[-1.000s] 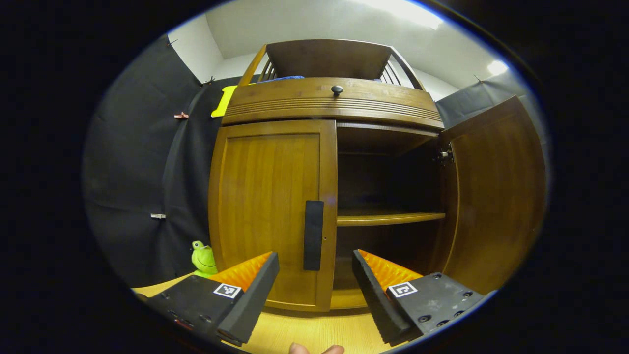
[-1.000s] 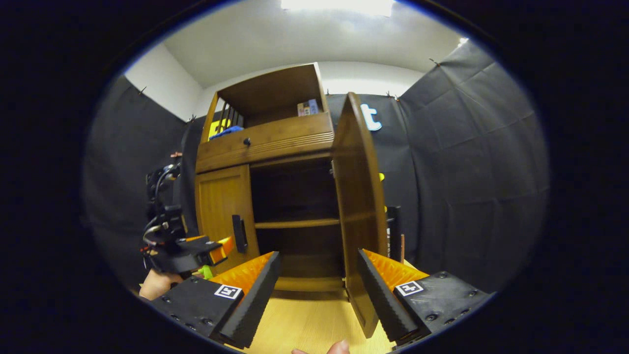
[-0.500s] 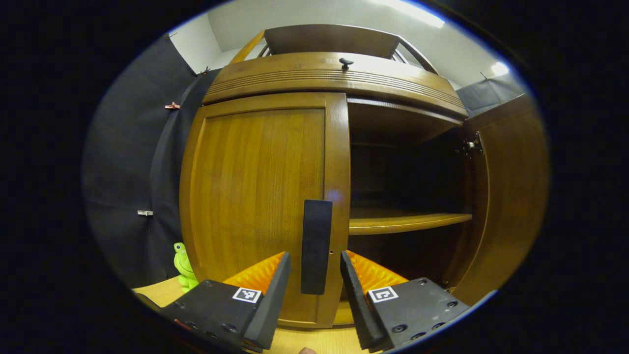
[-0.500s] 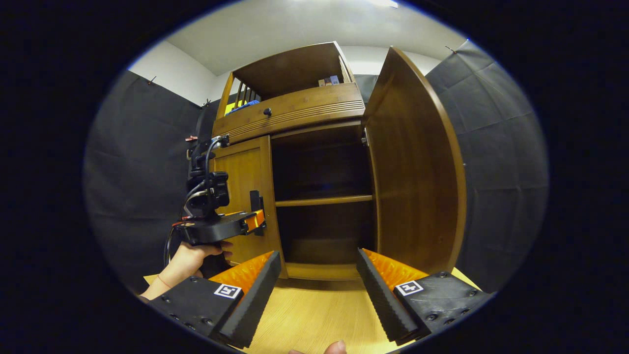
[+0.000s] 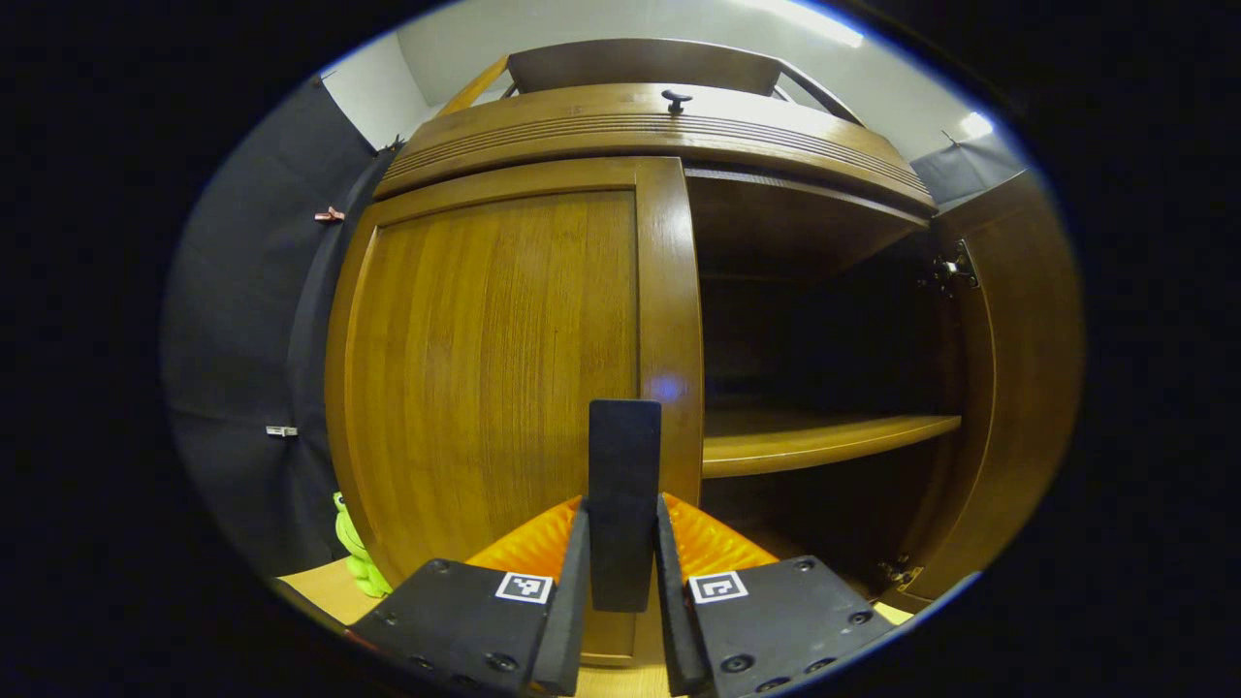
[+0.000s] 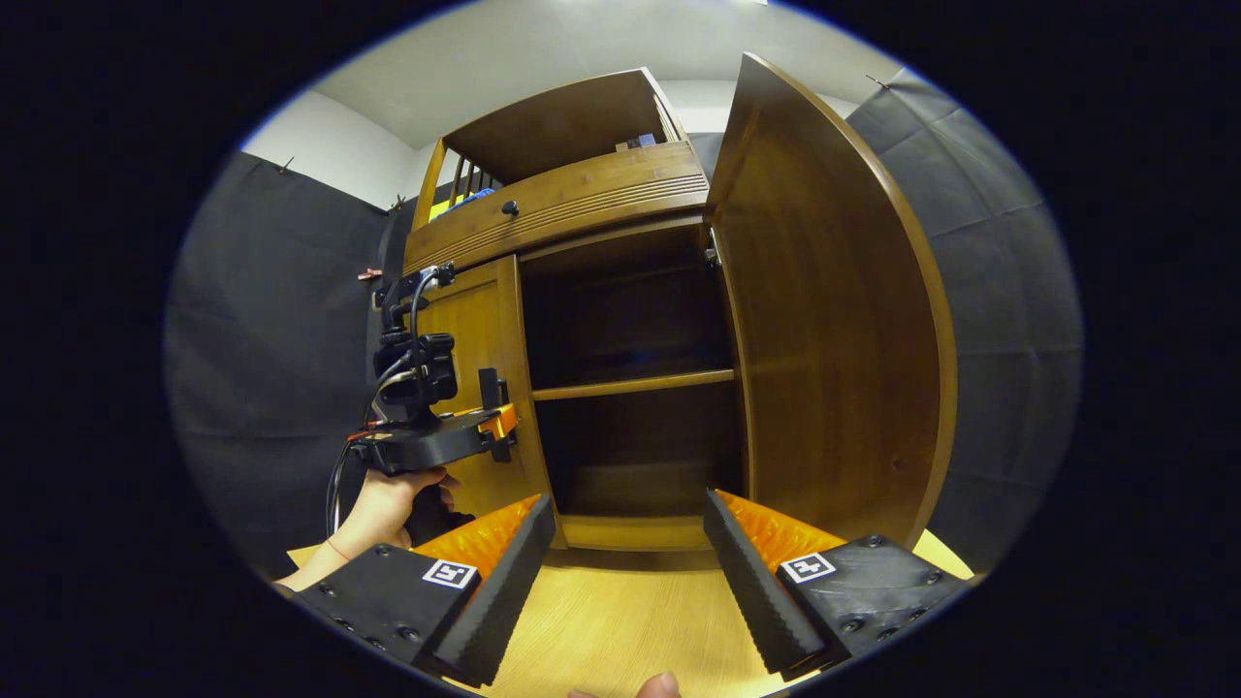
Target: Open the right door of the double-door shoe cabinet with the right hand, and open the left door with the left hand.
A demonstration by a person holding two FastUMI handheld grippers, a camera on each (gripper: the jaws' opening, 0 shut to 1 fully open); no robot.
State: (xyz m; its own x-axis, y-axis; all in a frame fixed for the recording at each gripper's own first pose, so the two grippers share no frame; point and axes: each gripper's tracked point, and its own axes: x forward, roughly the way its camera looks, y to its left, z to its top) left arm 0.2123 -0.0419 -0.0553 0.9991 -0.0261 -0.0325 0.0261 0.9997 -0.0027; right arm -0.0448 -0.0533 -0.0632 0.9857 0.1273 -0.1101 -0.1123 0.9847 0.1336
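Now the left hand-held gripper [image 5: 620,572] is pinching the dark handle [image 5: 623,504] of the left door [image 5: 504,368], with a finger pressed on each side of it. The handle is a flat bar with its long axis running upright, sitting straight ahead between the fingers. The left door is lying shut, flat across the front of the shoe cabinet [image 6: 572,208], so that half looks left to do, likely a pull outward. The right door [image 6: 824,330] is standing swung wide, its inner face turned toward the right hand-held gripper [image 6: 630,572], so that half looks done. The right hand-held gripper is hanging spread over the tabletop [image 6: 620,630], holding nothing, with the open compartment ahead.
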